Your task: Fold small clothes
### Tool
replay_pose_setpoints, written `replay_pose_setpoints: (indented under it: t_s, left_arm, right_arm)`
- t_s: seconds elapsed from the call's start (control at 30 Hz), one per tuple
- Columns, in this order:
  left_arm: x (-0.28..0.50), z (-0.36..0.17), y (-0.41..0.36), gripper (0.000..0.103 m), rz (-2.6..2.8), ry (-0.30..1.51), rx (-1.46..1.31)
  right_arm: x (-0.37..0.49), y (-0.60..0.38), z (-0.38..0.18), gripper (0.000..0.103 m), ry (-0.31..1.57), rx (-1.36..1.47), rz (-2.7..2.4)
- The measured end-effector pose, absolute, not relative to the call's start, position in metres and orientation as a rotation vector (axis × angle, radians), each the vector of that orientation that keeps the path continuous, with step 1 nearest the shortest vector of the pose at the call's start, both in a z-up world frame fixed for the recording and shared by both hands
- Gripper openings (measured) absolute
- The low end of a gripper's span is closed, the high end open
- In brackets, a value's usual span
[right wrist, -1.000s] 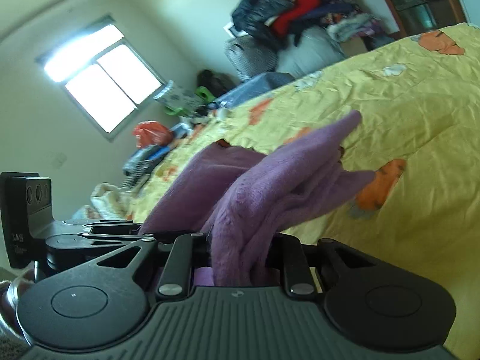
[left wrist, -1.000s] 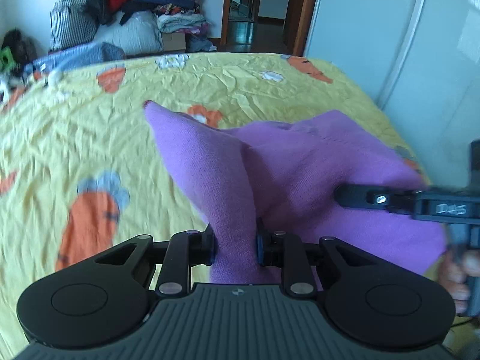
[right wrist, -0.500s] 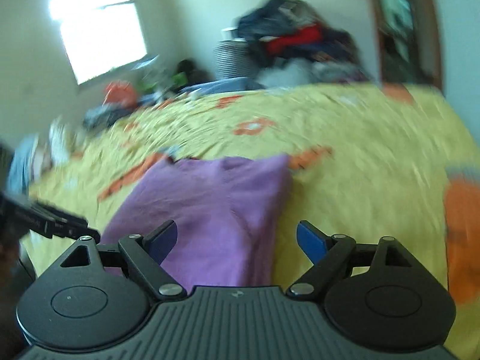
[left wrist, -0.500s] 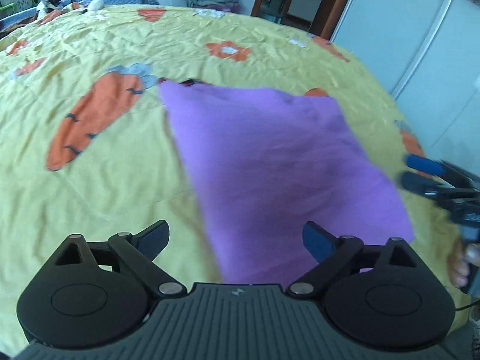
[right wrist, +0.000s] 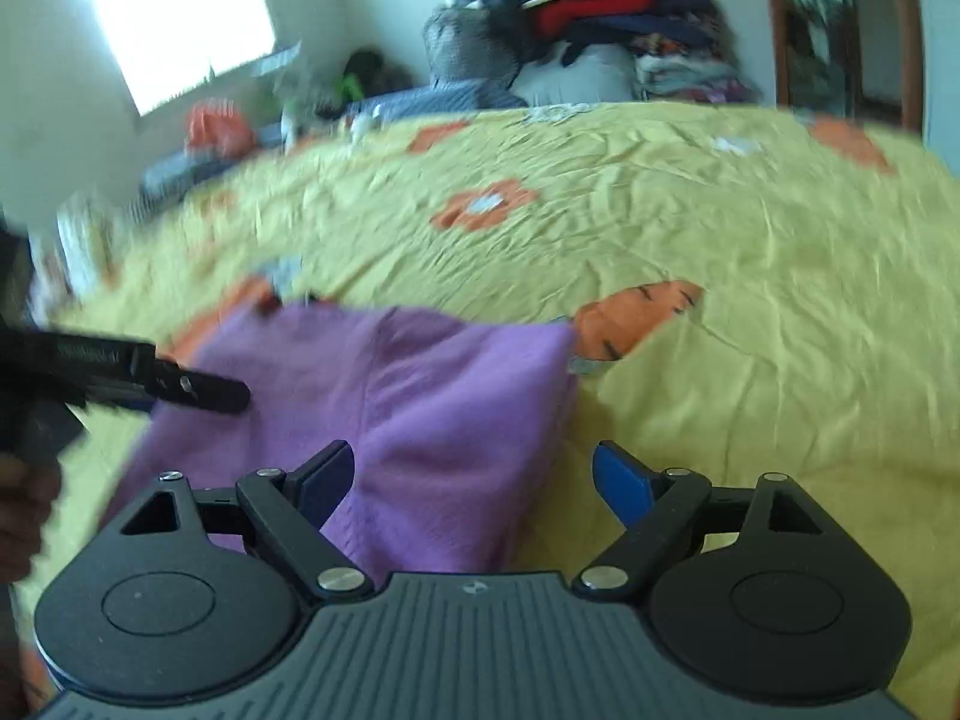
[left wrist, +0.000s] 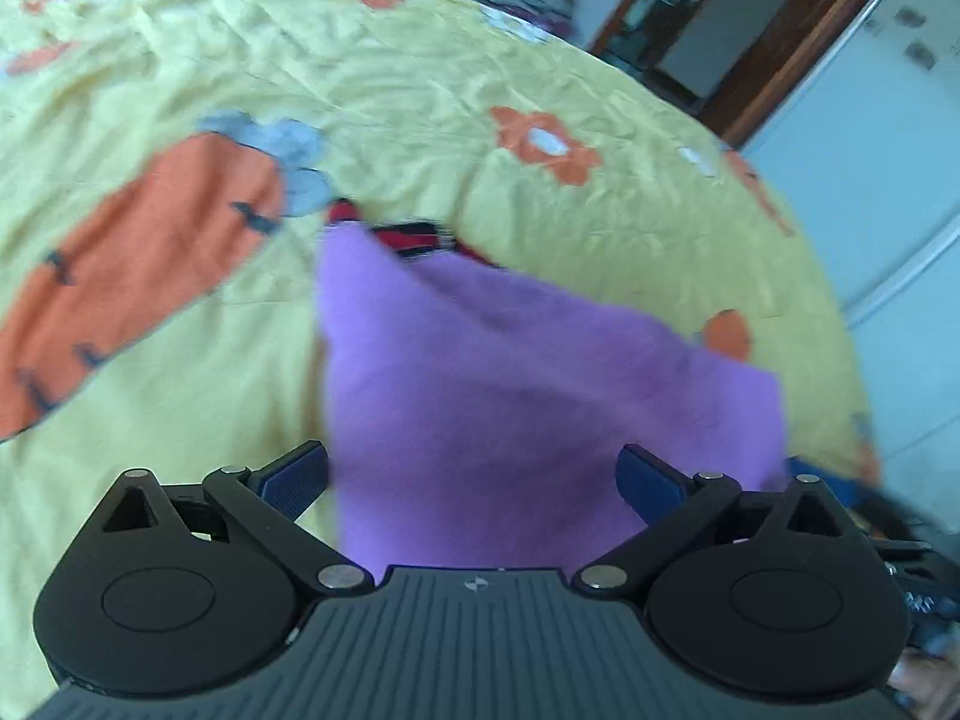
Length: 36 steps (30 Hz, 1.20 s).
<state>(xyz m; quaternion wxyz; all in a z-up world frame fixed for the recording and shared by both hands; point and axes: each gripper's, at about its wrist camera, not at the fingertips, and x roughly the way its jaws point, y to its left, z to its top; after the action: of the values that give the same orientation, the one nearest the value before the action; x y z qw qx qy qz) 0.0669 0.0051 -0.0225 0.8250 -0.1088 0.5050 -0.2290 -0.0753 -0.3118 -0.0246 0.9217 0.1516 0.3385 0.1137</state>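
Observation:
A purple knit garment [left wrist: 510,396] lies folded on the yellow carrot-print bedspread [left wrist: 420,90], with a red and black edge [left wrist: 414,237] showing at its far end. My left gripper [left wrist: 474,474] hovers over the garment's near edge; its jaws are opening wide and the pads [left wrist: 294,474] touch nothing. In the right wrist view the same garment [right wrist: 450,396] lies below my right gripper [right wrist: 474,480], which is open with its left pad [right wrist: 327,477] above the cloth. The left gripper [right wrist: 234,393] reaches in from the left over the garment's other side.
A heap of clothes and bags [right wrist: 600,18] stands beyond the bed's far edge, under a bright window [right wrist: 168,18]. A wooden doorway [left wrist: 690,42] and white wardrobe doors [left wrist: 870,180] lie to the right. The bedspread [right wrist: 750,300] spreads wide past the garment.
Both grippers were shut on bunched purple cloth a second ago. They have let go and spread wide, and the garment now lies flat and folded. Both hands have sunk closer to the bed.

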Motion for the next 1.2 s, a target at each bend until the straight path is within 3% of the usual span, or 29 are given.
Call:
replay_pose_setpoints:
  t_s: [0.1, 0.13, 0.17, 0.2, 0.23, 0.3, 0.43, 0.53, 0.6, 0.67, 0.73, 0.8, 0.83, 0.87, 1.03, 1.07, 1.13, 1.2]
  left_arm:
    - [0.079, -0.023, -0.001, 0.095, -0.488, 1.063, -0.268]
    - [0.081, -0.022, -0.002, 0.087, -0.484, 1.06, -0.281]
    - [0.083, -0.021, -0.003, 0.059, -0.471, 1.052, -0.269]
    - [0.085, -0.021, -0.006, 0.031, -0.458, 1.05, -0.235]
    - [0.089, -0.022, -0.008, 0.03, -0.471, 1.045, -0.211]
    - [0.088, -0.018, -0.013, 0.018, -0.495, 0.992, -0.149]
    - [0.077, 0.002, -0.032, 0.015, -0.533, 0.849, -0.004]
    - [0.075, 0.016, -0.046, 0.015, -0.563, 0.784, 0.042]
    - [0.085, 0.01, -0.055, 0.024, -0.56, 0.805, 0.071]
    - [0.093, 0.0, -0.057, 0.028, -0.514, 0.868, 0.102]
    - [0.083, 0.0, -0.041, 0.043, -0.486, 0.889, 0.054]
    - [0.055, 0.012, -0.023, 0.073, -0.505, 0.861, 0.056]
    - [0.036, 0.018, -0.012, 0.083, -0.493, 0.844, 0.051]
    - [0.016, 0.022, -0.001, 0.099, -0.491, 0.828, 0.036]
    - [-0.063, 0.022, 0.034, 0.101, -0.482, 0.84, -0.025]
    - [-0.074, 0.02, 0.037, 0.102, -0.484, 0.833, -0.028]
    - [-0.087, 0.016, 0.037, 0.102, -0.477, 0.841, -0.023]
    - [-0.094, 0.007, 0.03, 0.101, -0.479, 0.863, -0.006]
  right_arm:
    - [-0.056, -0.33, -0.043, 0.085, 0.737, 0.492, 0.327]
    - [-0.049, -0.33, -0.044, 0.072, 0.734, 0.524, 0.359]
    - [-0.045, -0.329, -0.047, 0.064, 0.739, 0.557, 0.378]
    - [-0.041, -0.325, -0.049, 0.042, 0.749, 0.566, 0.381]
    - [-0.038, -0.319, -0.05, 0.032, 0.758, 0.553, 0.387]
    - [-0.04, -0.311, -0.048, 0.029, 0.735, 0.505, 0.373]
    - [-0.059, -0.305, -0.026, 0.025, 0.64, 0.455, 0.337]
    - [-0.07, -0.309, -0.011, 0.025, 0.584, 0.436, 0.287]
    - [-0.07, -0.313, -0.013, 0.026, 0.591, 0.415, 0.241]
    - [-0.069, -0.307, -0.022, 0.035, 0.63, 0.316, 0.179]
    - [-0.075, -0.31, -0.023, 0.06, 0.67, 0.314, 0.112]
    - [-0.103, -0.311, -0.011, 0.067, 0.614, 0.279, 0.074]
    - [-0.121, -0.31, -0.006, 0.067, 0.581, 0.28, 0.074]
    - [-0.138, -0.308, -0.002, 0.067, 0.563, 0.285, 0.092]
    - [-0.221, -0.26, -0.003, 0.066, 0.543, 0.075, 0.062]
    - [-0.23, -0.257, -0.008, 0.062, 0.554, 0.094, 0.063]
    - [-0.23, -0.258, -0.019, 0.029, 0.611, 0.182, 0.11]
    - [-0.229, -0.255, -0.028, 0.011, 0.619, 0.187, 0.115]
